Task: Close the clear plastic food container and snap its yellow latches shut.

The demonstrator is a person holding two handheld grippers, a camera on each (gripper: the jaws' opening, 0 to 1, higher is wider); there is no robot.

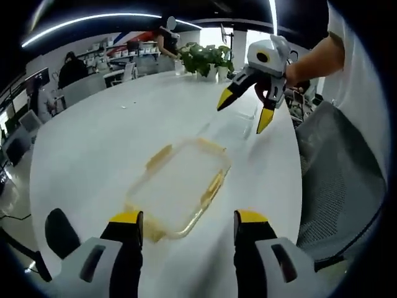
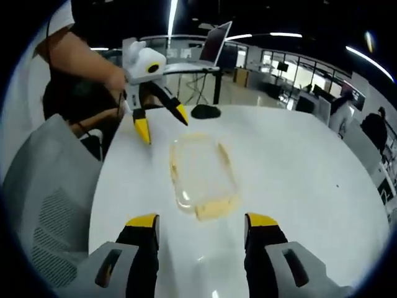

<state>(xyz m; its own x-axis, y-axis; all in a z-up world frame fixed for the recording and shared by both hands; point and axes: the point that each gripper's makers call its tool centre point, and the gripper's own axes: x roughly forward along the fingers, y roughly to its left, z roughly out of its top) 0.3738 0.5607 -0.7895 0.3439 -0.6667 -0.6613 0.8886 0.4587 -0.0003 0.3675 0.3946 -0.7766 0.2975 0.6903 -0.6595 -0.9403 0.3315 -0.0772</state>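
A clear plastic food container [image 1: 180,186] with yellow latches lies flat on the white table [image 1: 93,143], just beyond my left gripper [image 1: 189,217], which is open and holds nothing. In the right gripper view the same container [image 2: 201,171] sits in front of my right gripper [image 2: 203,220], also open and empty, with one yellow latch [image 2: 214,209] facing it. Each gripper hovers above the table on the container's far side in the other's view: the right gripper [image 1: 245,110] and the left gripper [image 2: 161,122]. A faint clear outline [image 1: 232,121] lies below the right gripper; I cannot tell what it is.
A grey mesh chair [image 1: 338,180] stands at the table's edge beside the person's arm [image 1: 316,59]. A potted plant [image 1: 208,59] stands at one end of the table, a laptop [image 2: 211,43] and black mouse [image 2: 205,112] at the other. People sit at desks in the background.
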